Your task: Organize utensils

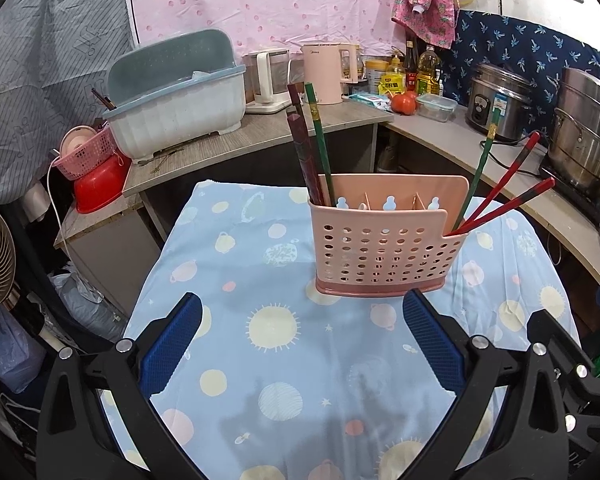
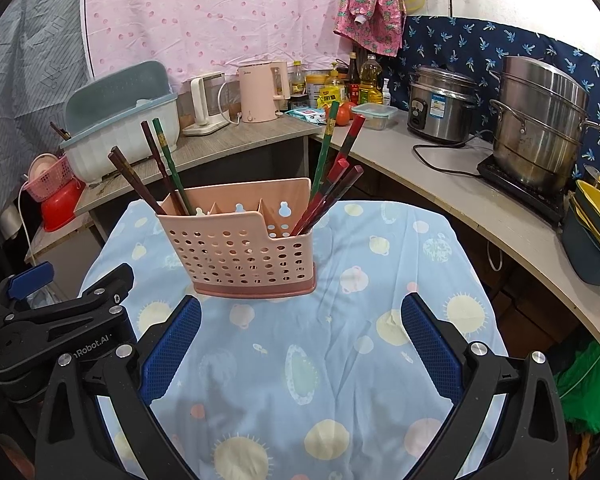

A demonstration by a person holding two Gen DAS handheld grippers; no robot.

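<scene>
two sets of tongs are hovering low over the desk, the left tongs (image 1: pixel 302 320) and the right tongs (image 2: pixel 300 320) both spread wide apart and gripping nothing. ahead of them, toward 12 o'clock, the pink perforated utensil caddy (image 1: pixel 384 248) is standing upright on the planet-print blue cloth (image 1: pixel 276 360). chopsticks are sitting in its end compartments: a dark brown and green bunch (image 1: pixel 310 144) is leaning in the 9 o'clock end, while a green and red bunch (image 1: pixel 496 188) is fanning out of the 3 o'clock end; the middle compartments are looking bare of chopsticks.

judging by looks, the chopsticks are being light, stiff and lacquer-smooth, so they are likely to be slipping or rolling between the pads; taking hold across the upper shaft, well above the caddy rim, is seeming the safest grip. the caddy itself is appearing to be thin, light plastic and could be tipping if a stick is being dragged sideways, so steadying its wall with the other tongs is looking wise.
</scene>
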